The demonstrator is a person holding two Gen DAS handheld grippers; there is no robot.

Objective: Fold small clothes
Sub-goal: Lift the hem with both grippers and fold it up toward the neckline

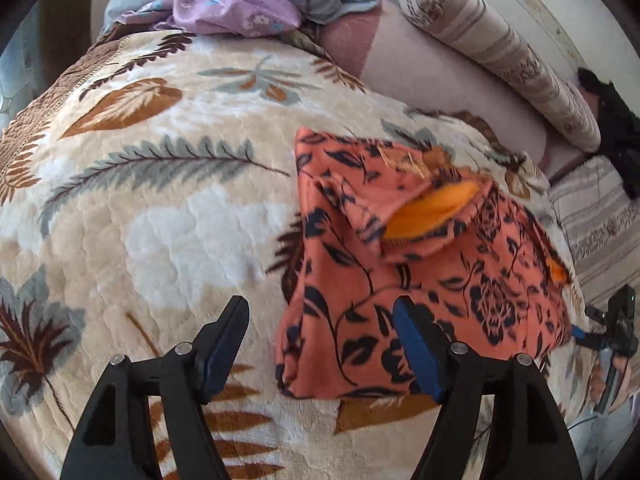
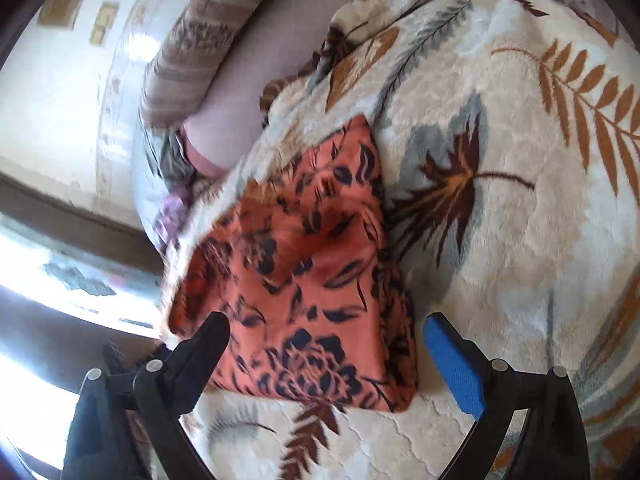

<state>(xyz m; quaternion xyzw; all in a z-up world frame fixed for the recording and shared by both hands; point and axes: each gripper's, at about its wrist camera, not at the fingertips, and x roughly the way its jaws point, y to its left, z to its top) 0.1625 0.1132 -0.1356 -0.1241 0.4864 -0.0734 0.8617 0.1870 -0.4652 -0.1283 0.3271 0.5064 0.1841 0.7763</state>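
Note:
A small orange garment (image 1: pixel 420 264) with a dark floral print lies folded into a compact bundle on the cream leaf-patterned blanket (image 1: pixel 160 208); a yellow-orange inner patch (image 1: pixel 432 210) shows at its top fold. My left gripper (image 1: pixel 320 320) is open and empty, hovering over the garment's near left edge. The garment also shows in the right wrist view (image 2: pixel 304 280). My right gripper (image 2: pixel 326 332) is open and empty just above the garment's near edge. The right gripper also shows at the right edge of the left wrist view (image 1: pixel 612 328).
A pile of purple and pale blue clothes (image 1: pixel 240 12) lies at the blanket's far end. A striped bolster (image 1: pixel 500 52) and a pink sheet (image 1: pixel 432 68) lie to the right. A black item (image 1: pixel 616 128) sits at the far right. The wall and bright window (image 2: pixel 48 256) are on the left.

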